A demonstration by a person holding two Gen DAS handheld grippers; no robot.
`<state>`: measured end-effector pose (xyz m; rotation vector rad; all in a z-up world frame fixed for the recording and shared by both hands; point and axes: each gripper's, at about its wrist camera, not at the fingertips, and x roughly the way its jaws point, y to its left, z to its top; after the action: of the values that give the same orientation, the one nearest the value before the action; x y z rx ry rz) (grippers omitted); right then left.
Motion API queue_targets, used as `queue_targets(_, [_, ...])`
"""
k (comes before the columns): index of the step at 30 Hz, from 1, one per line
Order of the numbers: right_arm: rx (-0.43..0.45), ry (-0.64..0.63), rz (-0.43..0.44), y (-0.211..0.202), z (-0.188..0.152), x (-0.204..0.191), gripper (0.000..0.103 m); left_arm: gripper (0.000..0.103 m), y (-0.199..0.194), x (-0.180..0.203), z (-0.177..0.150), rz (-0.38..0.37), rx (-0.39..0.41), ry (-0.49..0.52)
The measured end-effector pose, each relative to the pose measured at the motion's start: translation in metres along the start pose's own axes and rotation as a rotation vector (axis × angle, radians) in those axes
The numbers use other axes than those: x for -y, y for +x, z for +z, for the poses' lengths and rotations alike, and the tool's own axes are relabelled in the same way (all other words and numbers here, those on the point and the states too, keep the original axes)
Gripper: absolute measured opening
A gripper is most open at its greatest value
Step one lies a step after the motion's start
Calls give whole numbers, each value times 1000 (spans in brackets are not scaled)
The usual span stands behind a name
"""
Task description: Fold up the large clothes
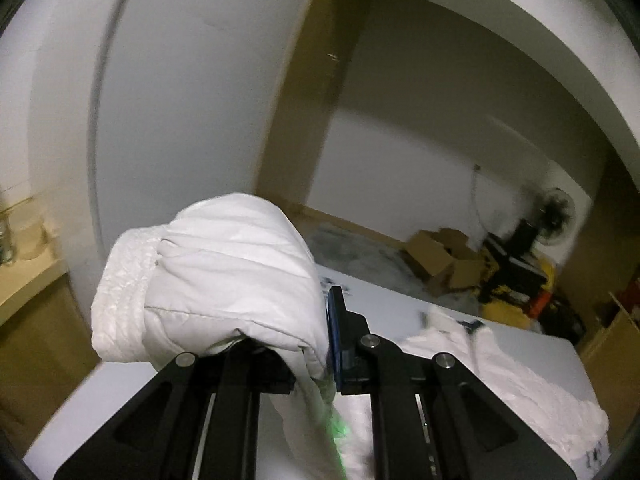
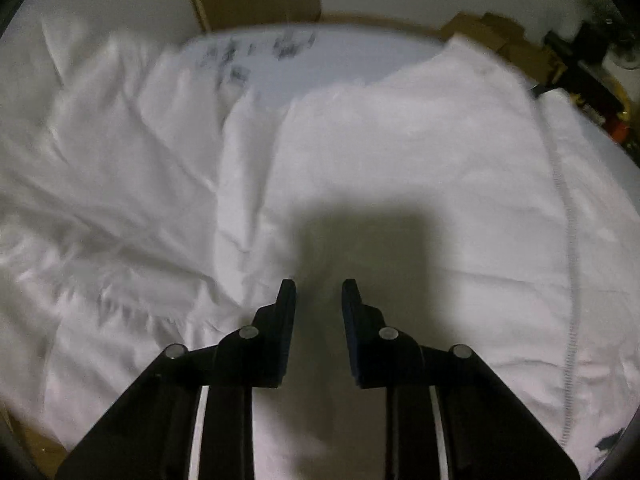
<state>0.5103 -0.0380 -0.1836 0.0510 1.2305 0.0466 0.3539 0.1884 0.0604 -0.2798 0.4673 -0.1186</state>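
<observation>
Clenched on a bunched fold of the white quilted padded garment point(image 1: 224, 280), the left gripper point(image 1: 326, 344) points a little below level, holding that wad above the white table point(image 1: 400, 304). Its bite looks shallow and bulky, so the fabric could slide out under its own weight. Parted with nothing between its jaws, the right gripper point(image 2: 318, 292) points steeply down over the spread garment, whose zip runs along the right; grabbing several layers there would skew the fold.
</observation>
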Motion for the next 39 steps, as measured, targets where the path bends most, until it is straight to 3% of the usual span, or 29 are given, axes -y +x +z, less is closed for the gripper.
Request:
queue_targets(3, [44, -68, 0, -3, -1, -7, 28, 11, -4, 39, -3, -43, -15, 25])
queue_targets(6, [70, 20, 134, -33, -16, 30, 31, 11, -8, 86, -8, -108, -30, 66])
queue_targets(8, [133, 101, 206, -66, -33, 74, 44, 11, -8, 116, -13, -136, -45, 97])
queue_targets(10, [234, 195, 263, -103, -56, 127, 79, 11, -5, 155, -23, -160, -66, 120])
queue_targets(12, [332, 328, 322, -132, -84, 181, 103, 11, 0, 187, -37, -182, -85, 123])
queue_targets(17, [258, 583, 476, -145, -149, 285, 103, 14, 38, 277, -111, -214, -204, 189])
queue_targets(21, [335, 595, 420, -177, -209, 323, 103, 14, 72, 328, -187, -187, -325, 278])
queue_targets(23, [358, 604, 411, -190, -227, 338, 103, 14, 89, 345, -227, -139, -395, 327])
queue_targets(27, [411, 599, 354, -207, -246, 351, 103, 14, 115, 350, -286, -35, -492, 407])
queue_targets(29, [441, 568, 305, -216, -250, 351, 103, 18, 111, 345, -298, -22, -464, 464])
queue_targets(30, [455, 553, 286, -218, -249, 349, 103, 24, 103, 343, -301, -26, -443, 486])
queue_targets(32, [483, 524, 274, -229, -262, 350, 103, 49, 95, 340, -301, -72, -433, 490])
queue_targets(34, [509, 517, 242, -234, -267, 352, 103, 103, 88, 333, -300, -149, -425, 459])
queue_targets(39, [636, 512, 198, -263, -278, 358, 103, 103, 47, 308, -291, -275, -397, 367])
